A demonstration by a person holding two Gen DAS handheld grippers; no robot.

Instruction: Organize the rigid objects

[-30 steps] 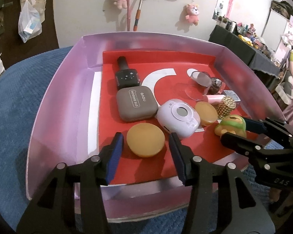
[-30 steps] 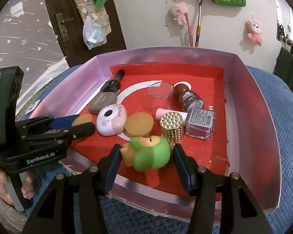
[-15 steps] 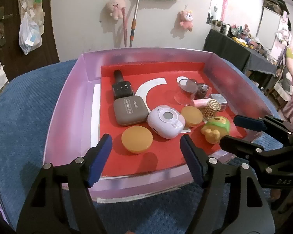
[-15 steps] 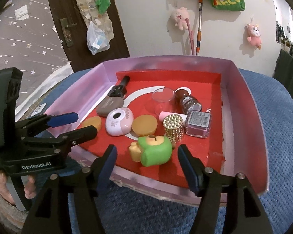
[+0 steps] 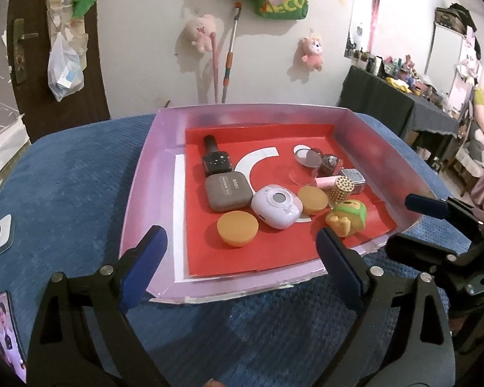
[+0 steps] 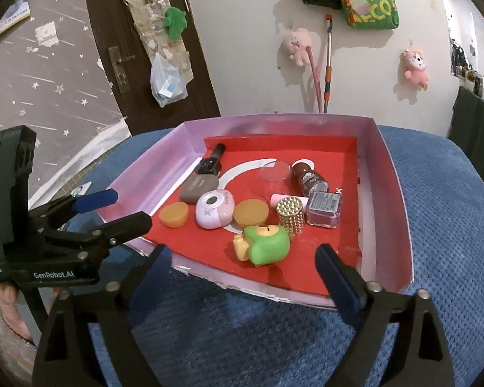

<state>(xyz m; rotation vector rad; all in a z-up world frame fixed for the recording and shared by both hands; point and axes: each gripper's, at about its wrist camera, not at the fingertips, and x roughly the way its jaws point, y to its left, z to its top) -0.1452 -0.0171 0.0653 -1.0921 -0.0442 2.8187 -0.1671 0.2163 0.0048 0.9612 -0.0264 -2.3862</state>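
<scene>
Both tools hang over the near edge of the pink tray (image 5: 138,193), which sits on a blue cushioned surface (image 5: 64,177). The left hand-held gripper (image 5: 238,258) has its jaws opening, wide apart with nothing between them; the orange puck (image 5: 237,228) lies free on the tray's red floor just beyond. The right hand-held gripper (image 6: 243,269) is likewise opening and empty (the green toy (image 6: 266,244) lies on its side just ahead of it). Beside the puck sit a white round case (image 5: 277,205) and a brown case (image 5: 228,192).
</scene>
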